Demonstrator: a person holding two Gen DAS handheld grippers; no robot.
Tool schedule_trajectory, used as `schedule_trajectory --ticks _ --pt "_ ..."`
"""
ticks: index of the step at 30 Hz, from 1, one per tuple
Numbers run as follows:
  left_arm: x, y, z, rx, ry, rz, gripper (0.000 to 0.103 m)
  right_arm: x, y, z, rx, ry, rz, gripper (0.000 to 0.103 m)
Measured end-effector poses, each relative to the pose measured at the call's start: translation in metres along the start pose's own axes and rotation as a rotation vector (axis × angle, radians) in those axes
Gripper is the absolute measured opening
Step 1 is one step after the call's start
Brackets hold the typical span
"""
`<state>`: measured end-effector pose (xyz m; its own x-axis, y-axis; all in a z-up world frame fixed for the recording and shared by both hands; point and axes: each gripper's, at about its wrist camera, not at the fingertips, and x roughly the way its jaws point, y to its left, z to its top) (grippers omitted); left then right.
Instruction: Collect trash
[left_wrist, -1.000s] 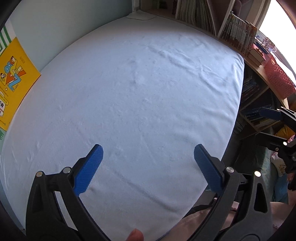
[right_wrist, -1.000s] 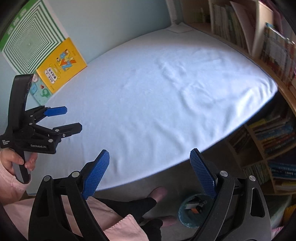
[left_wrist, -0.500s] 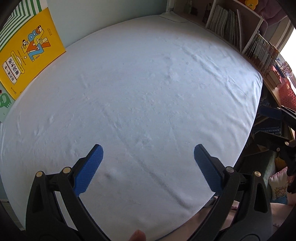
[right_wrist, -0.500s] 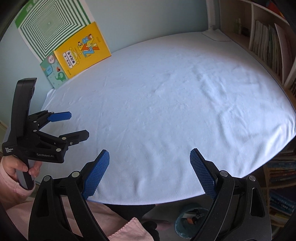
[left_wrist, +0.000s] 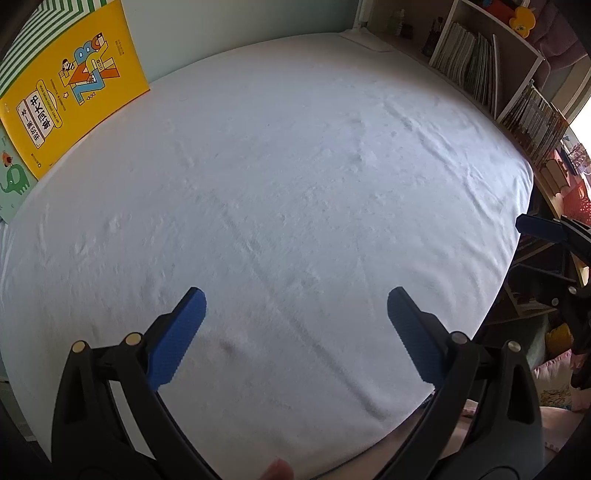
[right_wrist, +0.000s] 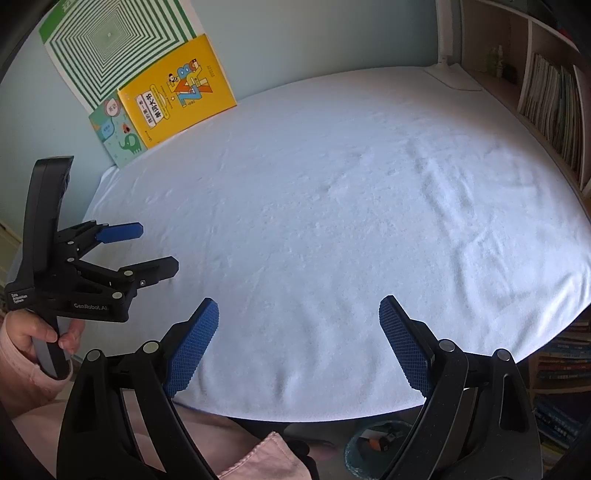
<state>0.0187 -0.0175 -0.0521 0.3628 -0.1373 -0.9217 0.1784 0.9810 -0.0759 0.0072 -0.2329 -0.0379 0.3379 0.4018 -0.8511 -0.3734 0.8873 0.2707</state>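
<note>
A white cloth-covered table fills both views; I see no trash on it. My left gripper is open and empty over the table's near edge; it also shows in the right wrist view, held at the left. My right gripper is open and empty above the near edge; it also shows at the right edge of the left wrist view. A round teal bin with small items inside stands on the floor below the table edge.
A yellow book, a green-striped board and a teal elephant book lean on the back wall. Bookshelves line the right side. The person's pink-clad legs are at the near edge.
Both grippers have swung up and toward the table, so the wall and books have come into view and the floor and bin have dropped lower. Both stay open.
</note>
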Motion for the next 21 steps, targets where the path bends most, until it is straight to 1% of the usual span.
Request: schedule_trajectory --ticks 14,21 --pt "0.0038 0.0052 0.0017 -0.007 0.008 0.007 0.096 0.0032 -0.0028 0.0052 -0.008 0.013 -0.001 0.088" --pt "0.0042 0.0052 0.0030 0.013 0.009 0.011 0.096 0.0048 -0.0036 0.0041 -0.006 0.024 -0.007 0.088"
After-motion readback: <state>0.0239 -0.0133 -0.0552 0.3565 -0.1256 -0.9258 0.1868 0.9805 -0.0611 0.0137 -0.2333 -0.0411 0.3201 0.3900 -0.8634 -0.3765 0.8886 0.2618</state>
